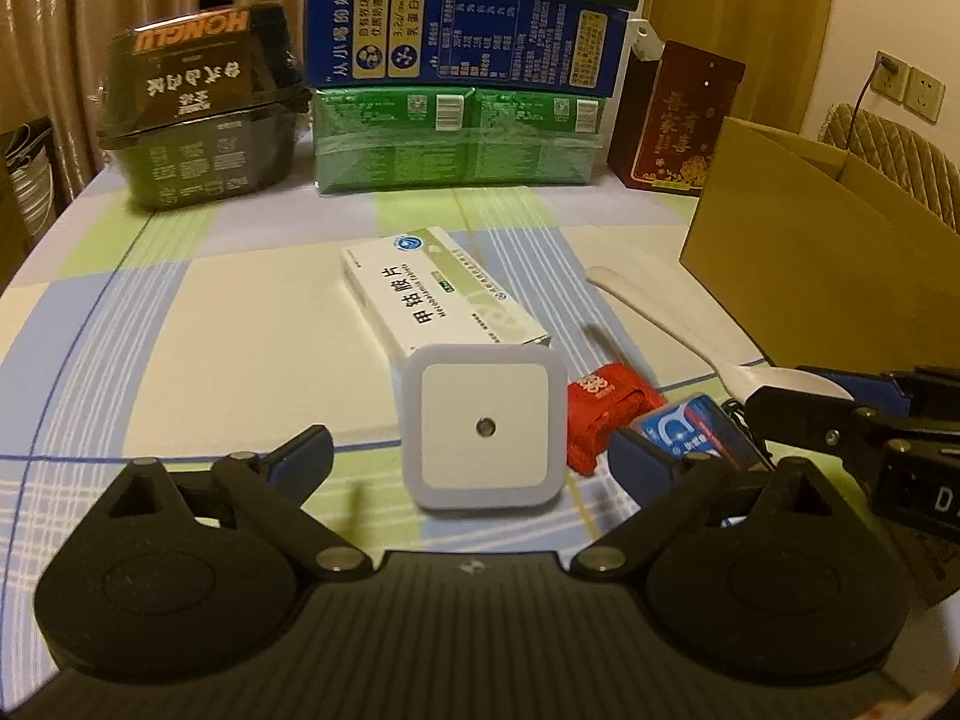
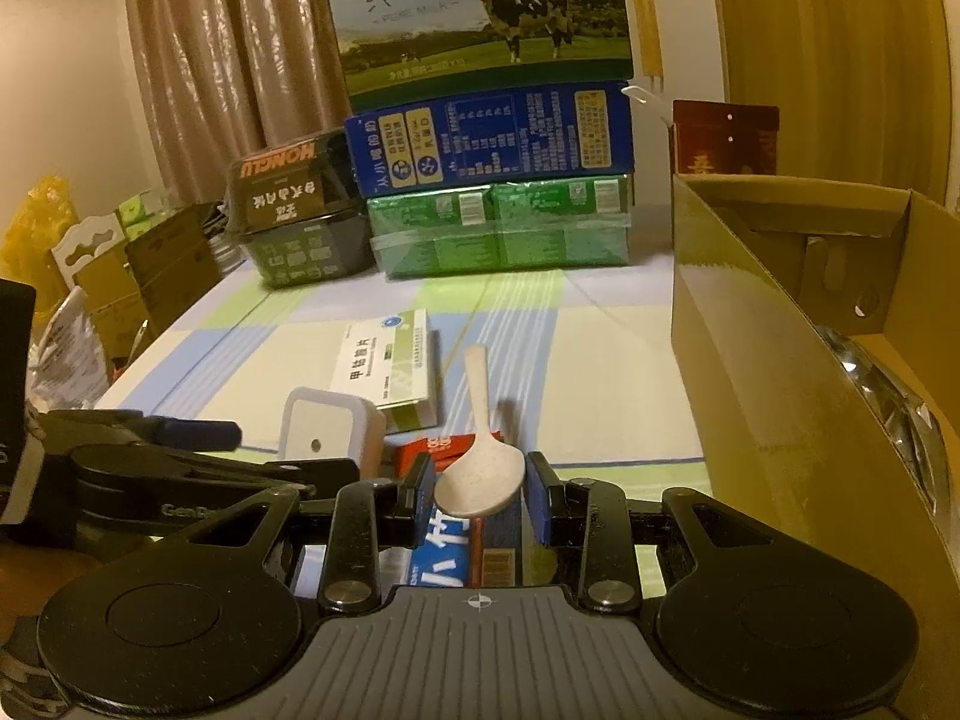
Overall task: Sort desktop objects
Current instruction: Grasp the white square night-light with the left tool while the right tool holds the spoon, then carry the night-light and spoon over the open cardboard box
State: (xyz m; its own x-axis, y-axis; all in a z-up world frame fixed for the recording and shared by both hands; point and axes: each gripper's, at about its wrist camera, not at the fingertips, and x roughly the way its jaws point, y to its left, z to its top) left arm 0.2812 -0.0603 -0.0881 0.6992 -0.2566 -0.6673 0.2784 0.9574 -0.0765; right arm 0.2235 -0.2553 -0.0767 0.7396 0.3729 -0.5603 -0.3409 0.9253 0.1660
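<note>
Right wrist view: the right gripper (image 2: 480, 498) has its two blue pads on either side of the bowl of a pale spoon (image 2: 480, 477), the handle pointing away over the tablecloth (image 2: 600, 360). The jaws stand narrow and appear to touch the bowl's edges; whether the grip is firm cannot be told. Beneath the bowl lie a blue pack (image 2: 450, 558) and a red pack (image 2: 447, 447). An open cardboard box (image 2: 750, 360) stands just to the right, its near wall tall.

Left wrist view: the left gripper (image 1: 474, 450) has its jaws wide and holds nothing. A white square night light (image 1: 485, 426) sits between its fingers, not touched, with a medicine box (image 1: 438, 294) just behind it. The spoon (image 1: 654, 312) runs from the table's middle to the right gripper (image 1: 804, 396) at the frame's right edge.

Judgement: the step in hand is taking up the spoon, likely for the cardboard box. The bowl is rounded and smooth, so a grip across its edges may slip or let the spoon pivot. The grip should be squared before lifting, the lift made straight up clear of the packs below, and the handle carried over the box wall without striking it. The left gripper should hold off the night light to avoid crowding.
</note>
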